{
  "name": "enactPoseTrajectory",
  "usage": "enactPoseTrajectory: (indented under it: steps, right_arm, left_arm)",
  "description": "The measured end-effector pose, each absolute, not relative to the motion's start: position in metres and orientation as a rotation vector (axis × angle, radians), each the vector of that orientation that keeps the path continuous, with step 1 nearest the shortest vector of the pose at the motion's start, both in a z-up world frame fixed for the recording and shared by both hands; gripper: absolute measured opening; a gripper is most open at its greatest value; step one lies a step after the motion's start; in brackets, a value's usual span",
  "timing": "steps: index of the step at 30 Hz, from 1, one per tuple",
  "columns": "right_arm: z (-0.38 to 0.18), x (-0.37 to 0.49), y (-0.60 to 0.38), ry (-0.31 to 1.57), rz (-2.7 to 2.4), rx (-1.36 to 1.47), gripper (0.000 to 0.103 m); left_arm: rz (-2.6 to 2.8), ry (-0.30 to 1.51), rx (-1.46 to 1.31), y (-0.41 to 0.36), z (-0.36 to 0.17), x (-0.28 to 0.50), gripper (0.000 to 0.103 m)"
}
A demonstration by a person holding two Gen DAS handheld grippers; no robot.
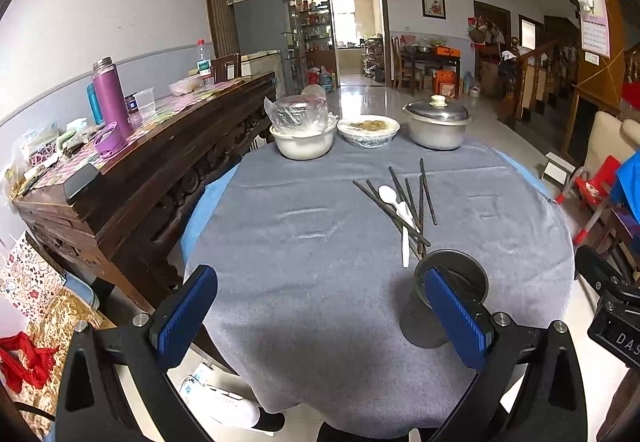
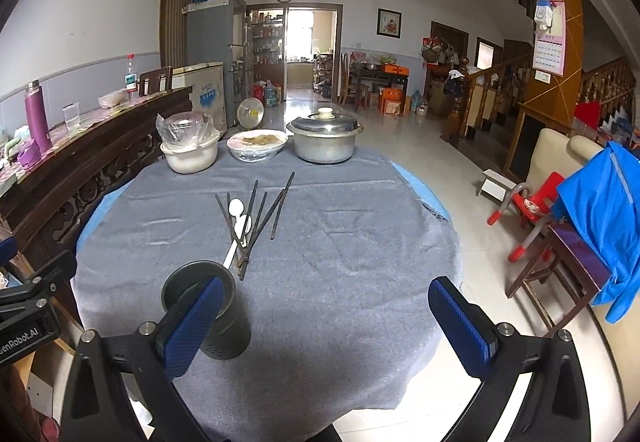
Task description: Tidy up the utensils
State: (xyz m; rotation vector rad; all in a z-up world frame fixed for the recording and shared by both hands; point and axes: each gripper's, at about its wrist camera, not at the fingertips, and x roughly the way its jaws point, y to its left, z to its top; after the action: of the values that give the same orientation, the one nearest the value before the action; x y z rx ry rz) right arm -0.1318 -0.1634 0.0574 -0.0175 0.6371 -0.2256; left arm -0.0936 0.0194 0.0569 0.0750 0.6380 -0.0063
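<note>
The left gripper (image 1: pixel 320 316), with its blue ribbed pads, is held spread wide above the near edge of the round table covered in grey cloth (image 1: pixel 304 242); nothing is between its jaws. The right gripper (image 2: pixel 328 320) is likewise spread to its full width and empty, and it is seen at the right margin of the left wrist view, so the two are side by side.

Just beyond the grippers a dark cylindrical metal utensil holder (image 2: pixel 208 306) stands upright on the cloth, apparently empty. Just past its rim lies the loose pile to be sorted: several long dark chopsticks (image 2: pixel 256 222) fanned and crossed over one another, with a white plastic spoon (image 1: pixel 394 202) and what appears to be a second white utensil (image 1: pixel 405 238) lying among them.

The chopsticks are judged light, thin, stiff and probably smooth, so a pinch near mid-length or slightly toward the thicker end would be steadier than one at the tips; as they overlap, more than one may be taken up at once. The spoon is judged light and rigid, best taken across its flat handle rather than its bowl. The holder may tip if struck.

Farther back stand a white plastic basin holding a bagged bowl (image 1: pixel 304 140), a film-covered dish of food (image 1: pixel 368 130) and a lidded aluminium pot (image 1: pixel 437 124).
</note>
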Motion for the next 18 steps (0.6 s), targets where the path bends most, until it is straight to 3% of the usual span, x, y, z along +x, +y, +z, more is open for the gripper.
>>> enactPoseTrajectory:
  steps: [18]
  right_arm:
    - [0.0518,-0.1256,-0.1634,0.666,-0.237,-0.027,0.103]
  left_arm:
    - [-0.02,0.663,0.089,0.0118,0.0478,-0.0882,0.103]
